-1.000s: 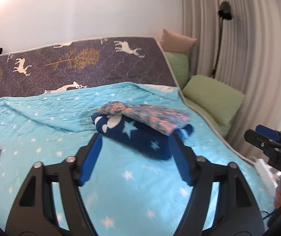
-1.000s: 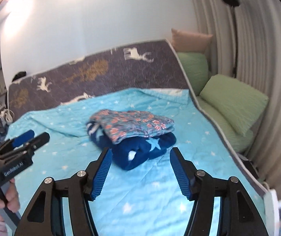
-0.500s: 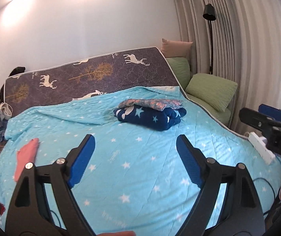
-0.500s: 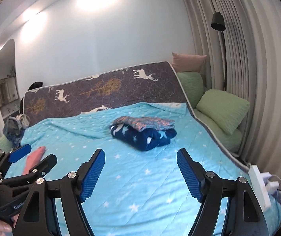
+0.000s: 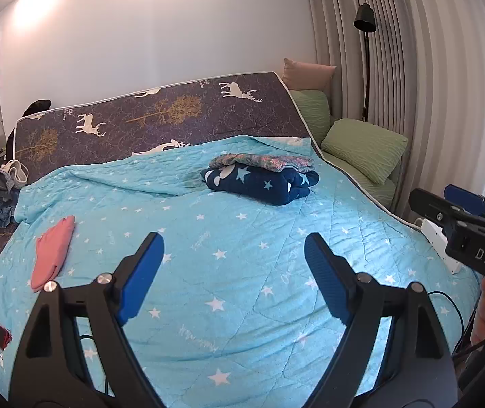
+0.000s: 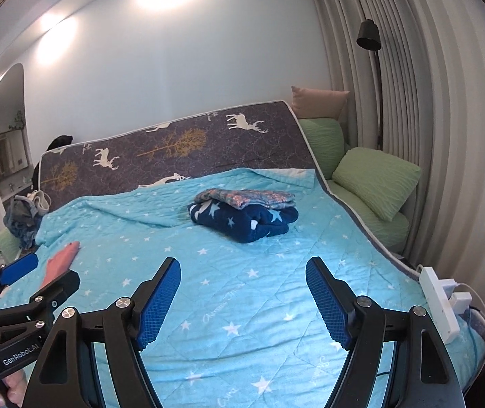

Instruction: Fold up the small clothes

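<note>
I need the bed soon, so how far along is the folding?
Done: a floral piece lies folded on a folded navy star piece on the blue quilt. In hand: nothing; the left hand-held gripper and right hand-held gripper are open and empty. Left: the pink garment near the quilt's edge.

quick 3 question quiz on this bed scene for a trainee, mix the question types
1. True or false: the flowered garment lies on top of the folded navy star blanket.
2. Which loose item lies apart from the stack on the blue quilt? A. pink cloth B. green pillow C. lamp
3. Fill in: the left gripper and right gripper both have jaws that are ____, with nothing between them.

Key: 1 true; 2 A; 3 open
</note>
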`<state>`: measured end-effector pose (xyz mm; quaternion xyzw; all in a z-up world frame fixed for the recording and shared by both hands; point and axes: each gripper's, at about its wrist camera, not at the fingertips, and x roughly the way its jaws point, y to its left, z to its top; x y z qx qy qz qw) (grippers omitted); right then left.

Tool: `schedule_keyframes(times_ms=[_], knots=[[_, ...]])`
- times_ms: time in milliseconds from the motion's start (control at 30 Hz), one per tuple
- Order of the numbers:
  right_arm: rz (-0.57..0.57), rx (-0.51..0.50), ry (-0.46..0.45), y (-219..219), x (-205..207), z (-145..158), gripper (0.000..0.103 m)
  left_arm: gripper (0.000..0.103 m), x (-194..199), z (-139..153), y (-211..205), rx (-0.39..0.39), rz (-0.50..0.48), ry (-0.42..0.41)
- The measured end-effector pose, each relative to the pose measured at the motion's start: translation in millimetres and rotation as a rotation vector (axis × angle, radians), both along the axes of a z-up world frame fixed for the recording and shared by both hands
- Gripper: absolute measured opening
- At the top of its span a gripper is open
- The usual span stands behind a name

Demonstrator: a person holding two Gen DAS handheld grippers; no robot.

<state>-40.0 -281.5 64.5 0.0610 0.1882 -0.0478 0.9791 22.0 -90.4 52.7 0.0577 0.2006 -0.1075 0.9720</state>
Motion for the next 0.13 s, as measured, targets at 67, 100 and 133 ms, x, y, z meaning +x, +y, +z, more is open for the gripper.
schedule_keyframes(times_ms=[67,100,133], knots=[[0.002,0.000,0.002,1.2,-0.5,-0.2,0.078,0.085,-3.2,-1.5,-1.8,0.007,0.003,-0.001],[0.002,-0.001,0.002,1.6,-0.6,-0.3,0.078,0.085,-3.7,-1.6,-2.5,0.011,0.003,-0.003],[0.002,-0.003,0.002,2.5,-0.9,-0.4,0.078,0.085,-5.6,-2.0,-2.7,0.013,0.005,-0.005]])
